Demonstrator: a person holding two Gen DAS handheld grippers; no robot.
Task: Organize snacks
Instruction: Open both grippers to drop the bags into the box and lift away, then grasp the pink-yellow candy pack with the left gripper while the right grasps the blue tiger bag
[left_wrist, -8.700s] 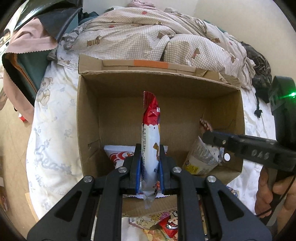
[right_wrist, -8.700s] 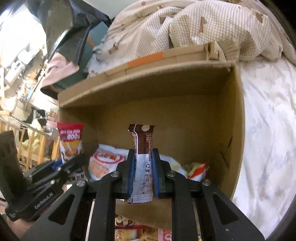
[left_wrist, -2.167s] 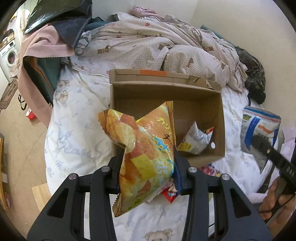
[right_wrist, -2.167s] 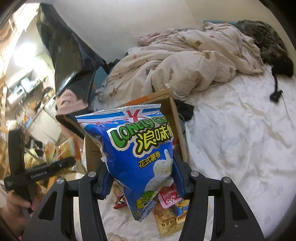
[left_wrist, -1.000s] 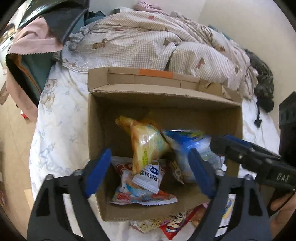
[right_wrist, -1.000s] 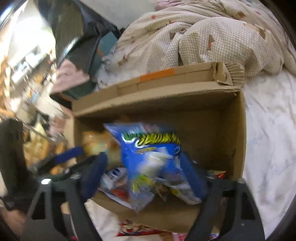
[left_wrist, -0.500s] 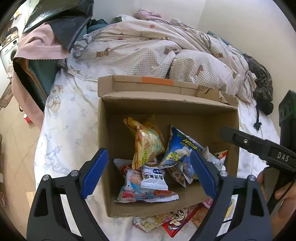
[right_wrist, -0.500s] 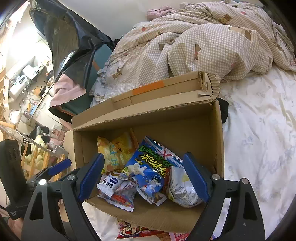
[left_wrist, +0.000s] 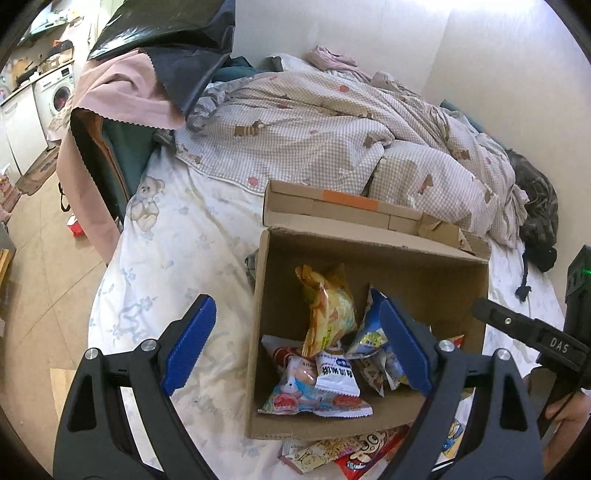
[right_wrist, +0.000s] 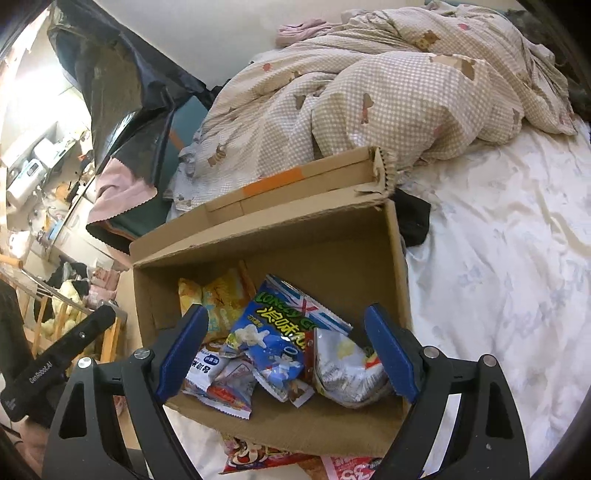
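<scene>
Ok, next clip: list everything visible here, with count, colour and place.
cardboard box: one, brown, open on the bed.
orange chip bag: one, leaning inside the box, left.
blue chip bag: one, in the box, middle.
silver bag: one, in the box, right.
small packets: several, white, red and blue, box floor.
loose snacks: a few, red and yellow, in front of the box.
checked quilt: one, beige, behind the box.
left gripper: open, empty.
right gripper: open, empty.
</scene>
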